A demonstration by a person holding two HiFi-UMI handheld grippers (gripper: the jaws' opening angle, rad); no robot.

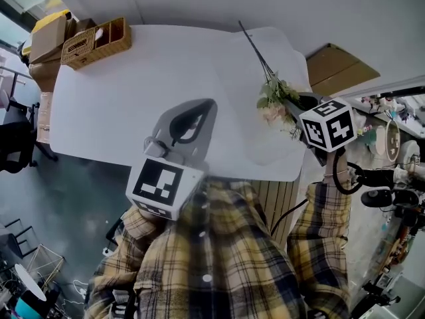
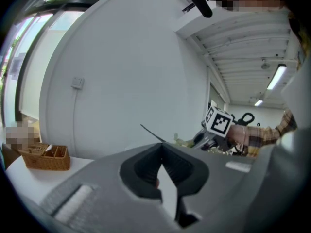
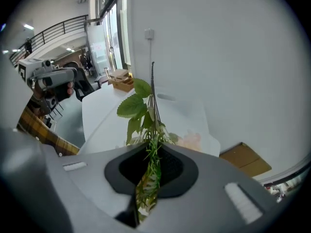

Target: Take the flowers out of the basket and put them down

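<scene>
The flowers (image 1: 275, 97) are out of the basket (image 1: 96, 44) — the right gripper (image 3: 148, 178) is clamped on their leafy stems above the table's (image 1: 146, 92) right end. The likely next move is to lower them, lay them flat and release. The left gripper (image 2: 163, 149) is closed on nothing. The blossoms are blurred — how deep the stems sit between the jaws is unclear.

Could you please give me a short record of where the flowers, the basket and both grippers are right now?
flowers: held by the right gripper, over the right end of the table
basket: wicker, at the table's far left corner, away from the flowers
left gripper: jaws together, nothing between them, near the table's front edge
right gripper: jaws closed on the flowers' leafy stems
</scene>
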